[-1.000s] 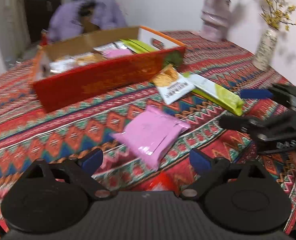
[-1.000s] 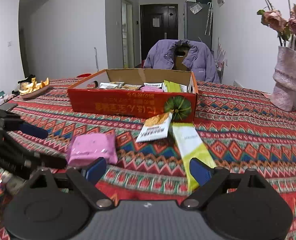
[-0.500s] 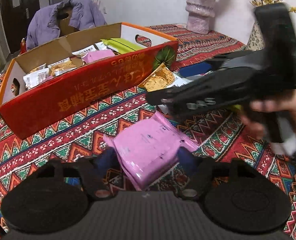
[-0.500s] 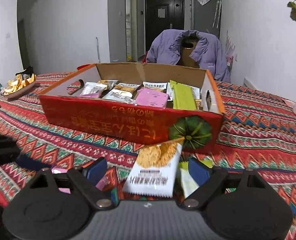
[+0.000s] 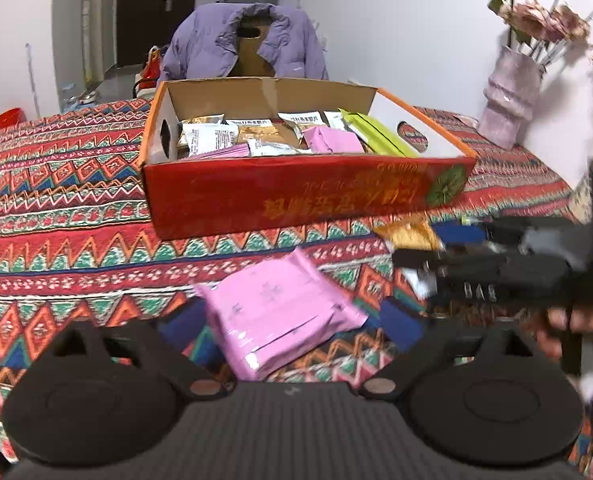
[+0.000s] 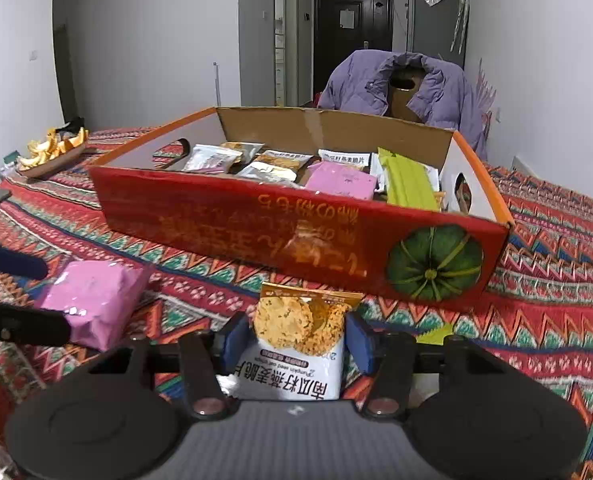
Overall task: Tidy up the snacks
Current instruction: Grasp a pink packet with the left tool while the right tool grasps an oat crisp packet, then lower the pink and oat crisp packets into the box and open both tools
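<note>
Patterned tablecloth (image 5: 56, 208): one red box (image 5: 296, 196); left tool (image 5: 292, 326) spread around pink packet (image 5: 280, 312); right tool (image 6: 294, 340) clamps cracker packet (image 6: 296, 340).

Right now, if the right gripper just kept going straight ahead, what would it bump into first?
The right gripper already has the oat crisp packet between its fingers. Beyond that, the red front wall of the snack box stands directly ahead, so it would probably meet that first.

Left hand-held gripper (image 5: 292, 322) apparently open, right hand-held gripper (image 6: 296, 338) closed, low
</note>
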A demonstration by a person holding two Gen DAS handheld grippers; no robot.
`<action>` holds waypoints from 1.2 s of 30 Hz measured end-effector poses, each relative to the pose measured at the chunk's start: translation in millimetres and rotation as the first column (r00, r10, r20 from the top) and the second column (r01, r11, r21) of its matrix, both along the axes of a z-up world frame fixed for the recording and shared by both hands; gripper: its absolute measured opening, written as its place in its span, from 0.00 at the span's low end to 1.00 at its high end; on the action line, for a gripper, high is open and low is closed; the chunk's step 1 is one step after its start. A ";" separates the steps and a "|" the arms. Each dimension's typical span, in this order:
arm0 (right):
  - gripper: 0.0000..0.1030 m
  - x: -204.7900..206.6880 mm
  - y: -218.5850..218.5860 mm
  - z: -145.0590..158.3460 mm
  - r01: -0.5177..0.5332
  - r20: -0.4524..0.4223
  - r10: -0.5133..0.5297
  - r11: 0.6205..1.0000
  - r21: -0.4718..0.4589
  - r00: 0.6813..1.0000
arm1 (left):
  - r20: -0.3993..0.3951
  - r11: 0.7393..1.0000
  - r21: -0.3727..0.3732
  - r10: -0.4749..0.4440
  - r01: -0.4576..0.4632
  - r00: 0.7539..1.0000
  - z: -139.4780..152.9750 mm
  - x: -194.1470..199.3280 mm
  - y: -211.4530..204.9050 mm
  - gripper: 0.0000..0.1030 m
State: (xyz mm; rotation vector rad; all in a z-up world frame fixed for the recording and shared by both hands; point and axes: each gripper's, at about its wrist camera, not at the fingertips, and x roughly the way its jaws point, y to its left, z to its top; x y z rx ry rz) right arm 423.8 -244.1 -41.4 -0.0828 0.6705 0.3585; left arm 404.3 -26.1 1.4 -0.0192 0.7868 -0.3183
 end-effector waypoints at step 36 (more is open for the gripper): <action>0.39 -180.6 -33.7 47.7 -0.022 0.043 0.021 1.000 0.017 0.999 | 0.099 0.994 0.012 0.108 -0.109 0.989 42.1 -151.1 -2.2 0.67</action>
